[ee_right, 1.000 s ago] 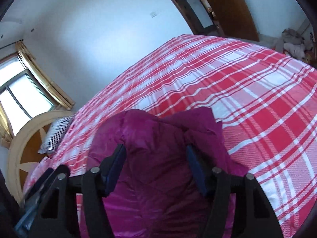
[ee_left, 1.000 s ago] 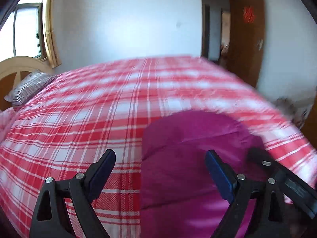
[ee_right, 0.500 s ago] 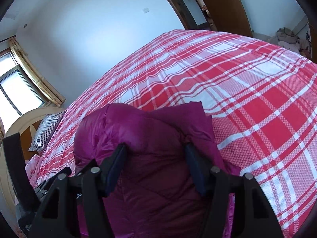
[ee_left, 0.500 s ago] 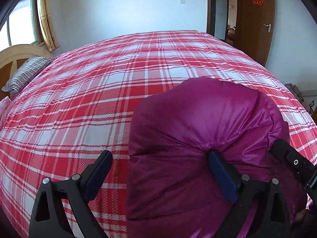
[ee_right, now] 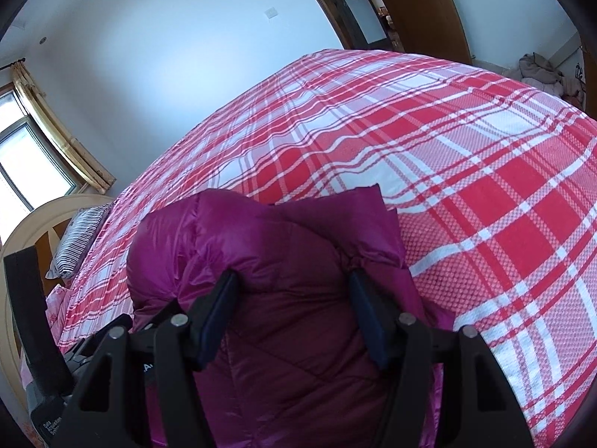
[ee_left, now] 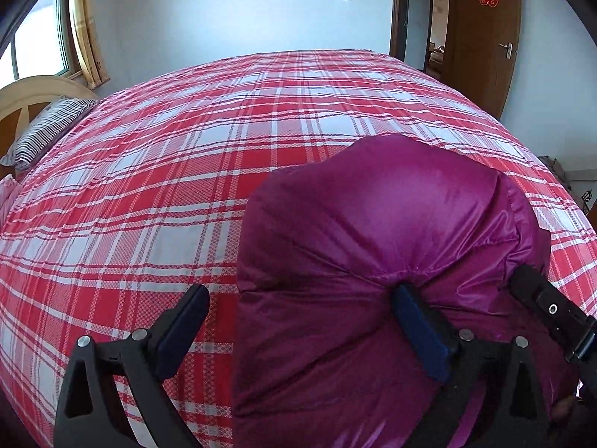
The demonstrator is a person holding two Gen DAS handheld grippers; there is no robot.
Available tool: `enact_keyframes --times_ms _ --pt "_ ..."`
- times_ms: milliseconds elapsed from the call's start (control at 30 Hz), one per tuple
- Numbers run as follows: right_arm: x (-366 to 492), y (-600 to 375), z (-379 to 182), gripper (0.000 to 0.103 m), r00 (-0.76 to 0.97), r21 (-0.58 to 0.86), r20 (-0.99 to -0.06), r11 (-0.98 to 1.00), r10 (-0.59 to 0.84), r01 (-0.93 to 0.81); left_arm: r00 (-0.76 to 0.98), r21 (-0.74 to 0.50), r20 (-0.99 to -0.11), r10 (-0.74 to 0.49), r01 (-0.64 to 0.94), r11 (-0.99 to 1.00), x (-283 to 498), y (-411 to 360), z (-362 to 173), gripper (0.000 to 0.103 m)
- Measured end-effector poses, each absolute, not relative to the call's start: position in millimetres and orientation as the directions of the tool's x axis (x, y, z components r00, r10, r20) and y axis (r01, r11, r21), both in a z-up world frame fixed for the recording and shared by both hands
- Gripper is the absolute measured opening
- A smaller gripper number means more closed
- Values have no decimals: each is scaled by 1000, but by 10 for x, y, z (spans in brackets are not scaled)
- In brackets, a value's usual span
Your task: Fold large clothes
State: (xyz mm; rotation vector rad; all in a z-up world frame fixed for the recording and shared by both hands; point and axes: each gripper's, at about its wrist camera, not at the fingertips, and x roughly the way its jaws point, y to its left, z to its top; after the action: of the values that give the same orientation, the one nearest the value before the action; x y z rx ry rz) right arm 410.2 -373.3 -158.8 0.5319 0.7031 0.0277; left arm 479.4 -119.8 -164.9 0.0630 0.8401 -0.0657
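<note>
A puffy magenta down jacket lies bunched in a thick bundle on the red plaid bed; it also shows in the right wrist view. My left gripper is open, its right finger pressing into the jacket's left side and its left finger over bare bedspread. My right gripper is open with its jaws wide, both fingers pushed against the jacket's puffy top. The right gripper's body shows at the jacket's right edge in the left wrist view.
A striped pillow and cream headboard are at the far left. A window with gold curtain is behind them. A brown door stands at the back right. Clothes pile lies on the floor.
Both grippers have pushed down and forward onto the jacket, which has bunched into a higher, rounder bundle. The jaws stay open throughout.
</note>
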Motion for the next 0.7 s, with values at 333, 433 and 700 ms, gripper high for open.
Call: enact_keyframes --times_ms 333,433,700 --pt "4123 -3710 -1611 65 761 457 -621 875 186 159 658 29 -752 -33 83 996 4808 -1183 -1684 102" --pt "4129 -3707 -1618 65 760 454 -624 877 185 160 657 27 -753 -35 84 996 4817 -1173 -1693 102" --pt "4142 -3680 -1624 65 755 437 -633 884 172 166 654 28 -756 -29 77 997 4822 -1171 -1708 102"
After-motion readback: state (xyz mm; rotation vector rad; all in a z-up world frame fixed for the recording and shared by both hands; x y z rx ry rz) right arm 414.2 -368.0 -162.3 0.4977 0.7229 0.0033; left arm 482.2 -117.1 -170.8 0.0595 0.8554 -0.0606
